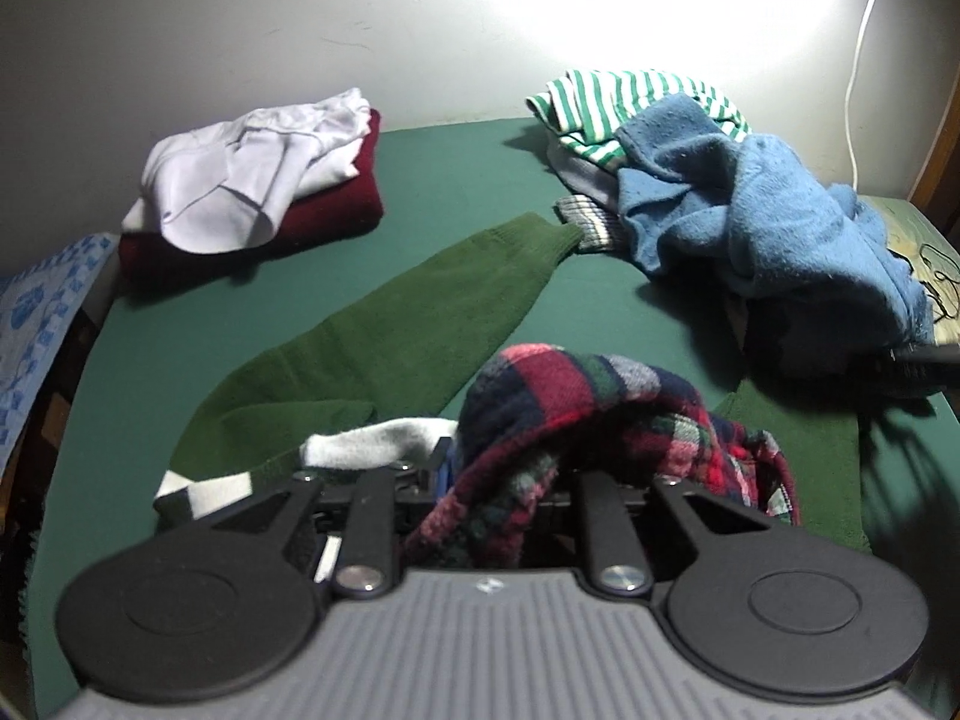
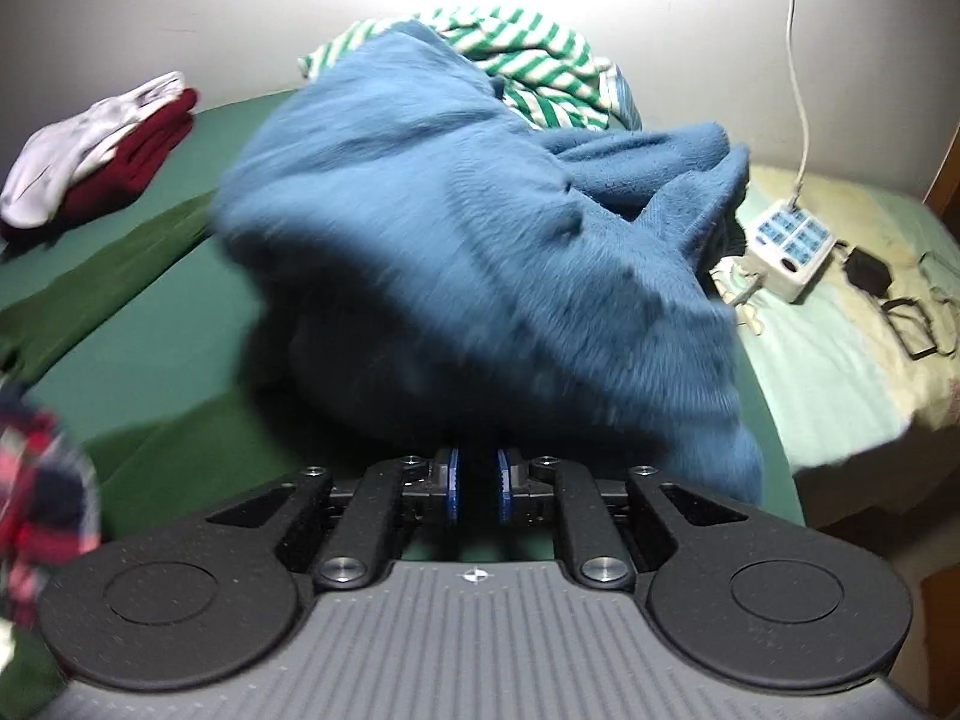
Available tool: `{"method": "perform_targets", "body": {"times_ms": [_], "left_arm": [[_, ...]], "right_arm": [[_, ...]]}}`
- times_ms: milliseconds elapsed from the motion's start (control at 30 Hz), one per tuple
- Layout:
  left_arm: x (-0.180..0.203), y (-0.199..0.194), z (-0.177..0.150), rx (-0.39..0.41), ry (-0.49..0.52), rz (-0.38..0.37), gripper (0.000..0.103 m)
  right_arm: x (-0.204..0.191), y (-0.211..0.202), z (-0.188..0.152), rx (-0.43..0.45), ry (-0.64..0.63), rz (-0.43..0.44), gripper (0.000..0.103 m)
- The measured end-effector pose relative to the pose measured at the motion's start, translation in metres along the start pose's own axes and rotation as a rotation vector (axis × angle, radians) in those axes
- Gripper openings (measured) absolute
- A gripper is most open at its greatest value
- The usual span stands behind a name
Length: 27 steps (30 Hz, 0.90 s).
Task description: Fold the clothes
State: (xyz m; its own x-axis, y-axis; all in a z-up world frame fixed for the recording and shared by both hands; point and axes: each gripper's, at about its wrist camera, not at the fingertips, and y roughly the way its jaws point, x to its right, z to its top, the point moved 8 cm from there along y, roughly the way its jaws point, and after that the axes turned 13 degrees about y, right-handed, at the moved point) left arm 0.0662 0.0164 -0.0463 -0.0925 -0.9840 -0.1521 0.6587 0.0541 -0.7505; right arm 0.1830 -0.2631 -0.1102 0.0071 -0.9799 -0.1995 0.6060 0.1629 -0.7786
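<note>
A red and navy plaid garment [image 1: 576, 396] is bunched over my left gripper [image 1: 498, 471], which is shut on it; the cloth hides the fingertips. Beyond it a dark green sweater [image 1: 384, 324] lies on the green bed cover [image 1: 468, 180], one sleeve stretched toward the far side. My right gripper [image 2: 478, 480] is shut on the edge of a blue fleece garment [image 2: 456, 228], which drapes over the fingers and is blurred. Its blue pads [image 2: 453, 483] stand a narrow gap apart. The plaid garment [image 2: 42, 468] shows at the left edge of the right wrist view.
A folded maroon garment [image 1: 312, 216] with a white one [image 1: 252, 174] on top sits at the far left. A green-and-white striped top [image 1: 618, 102] lies behind the blue fleece [image 1: 750, 216]. A power strip [image 2: 792, 246], its white cable [image 2: 798, 90] and black cords lie on the pale sheet at the right.
</note>
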Motion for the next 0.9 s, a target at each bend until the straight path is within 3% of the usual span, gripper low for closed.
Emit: {"method": "perform_targets", "body": {"times_ms": [100,267,333,400,567,667,833,900], "left_arm": [[-0.003,-0.007,-0.004,-0.002,-0.019,0.034,0.035],[-0.003,-0.014,-0.006,0.002,-0.021,0.092,0.041],[-0.003,-0.014,-0.004,0.008,-0.019,0.102,0.048],[-0.003,-0.014,-0.002,0.015,-0.02,0.106,0.049],[-0.013,-0.015,0.0,0.039,-0.013,0.101,0.056],[-0.025,-0.014,-0.002,0.036,0.024,0.089,0.06],[-0.046,-0.009,-0.014,0.024,0.113,0.033,0.077],[-0.054,-0.007,-0.019,0.012,0.145,0.029,0.077]], "right_arm": [[-0.004,0.022,0.048,0.039,0.005,0.003,0.004],[-0.024,0.033,0.159,0.307,0.03,0.01,0.0],[-0.037,0.036,0.188,0.374,-0.026,0.005,0.002],[-0.04,0.037,0.199,0.372,-0.032,-0.022,0.003],[-0.044,0.005,0.153,0.343,-0.103,0.053,0.011],[-0.046,-0.017,0.116,0.31,-0.153,0.105,0.024],[-0.048,-0.054,0.053,0.254,-0.236,0.192,0.028],[-0.052,-0.059,0.039,0.249,-0.264,0.167,0.032]]}}
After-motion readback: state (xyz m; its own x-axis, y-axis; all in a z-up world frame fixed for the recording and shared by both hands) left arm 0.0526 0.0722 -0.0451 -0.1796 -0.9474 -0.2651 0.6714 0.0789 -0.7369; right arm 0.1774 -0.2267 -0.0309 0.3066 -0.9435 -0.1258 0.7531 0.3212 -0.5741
